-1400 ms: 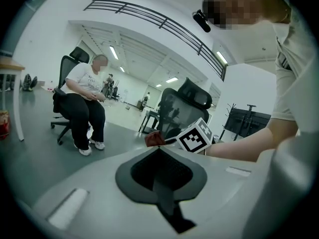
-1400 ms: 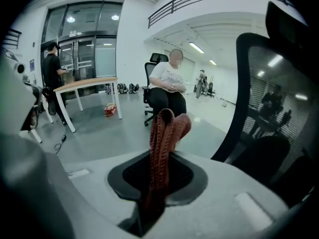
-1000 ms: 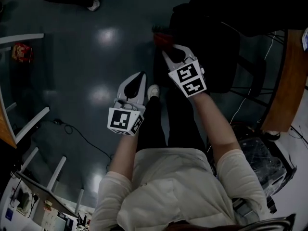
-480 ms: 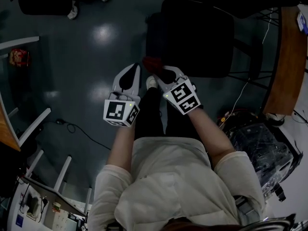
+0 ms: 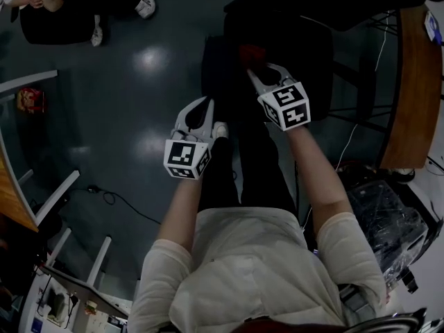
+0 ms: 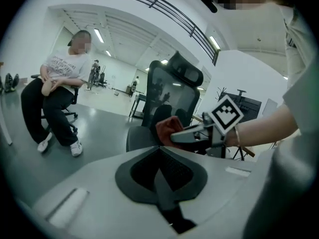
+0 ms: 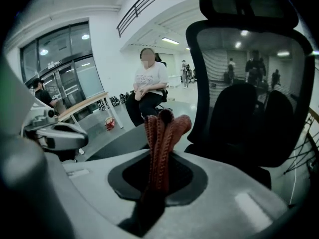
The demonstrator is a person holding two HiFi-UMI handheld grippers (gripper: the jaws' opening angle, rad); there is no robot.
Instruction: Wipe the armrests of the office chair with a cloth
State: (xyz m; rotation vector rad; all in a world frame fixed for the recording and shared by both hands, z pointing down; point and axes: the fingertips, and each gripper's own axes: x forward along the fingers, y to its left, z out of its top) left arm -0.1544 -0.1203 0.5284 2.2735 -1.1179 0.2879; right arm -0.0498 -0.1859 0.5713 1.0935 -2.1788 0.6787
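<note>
A black office chair with a mesh back and a headrest stands in front of me. My right gripper is shut on a folded red cloth, which it holds upright. In the head view the cloth shows over the chair's left side. I cannot tell whether it touches an armrest. My left gripper hangs lower and to the left over the floor, shut with nothing in it. From the left gripper view, the right gripper and the cloth show in front of the chair.
A person sits on another chair at the far left. A wooden desk runs along the right, with cables and a plastic-wrapped object below it. A red packet and a cable lie on the shiny grey floor.
The right gripper pulled back towards my body with the cloth, then moved forward again to the chair. The left gripper stayed shut and shifted only slightly.
</note>
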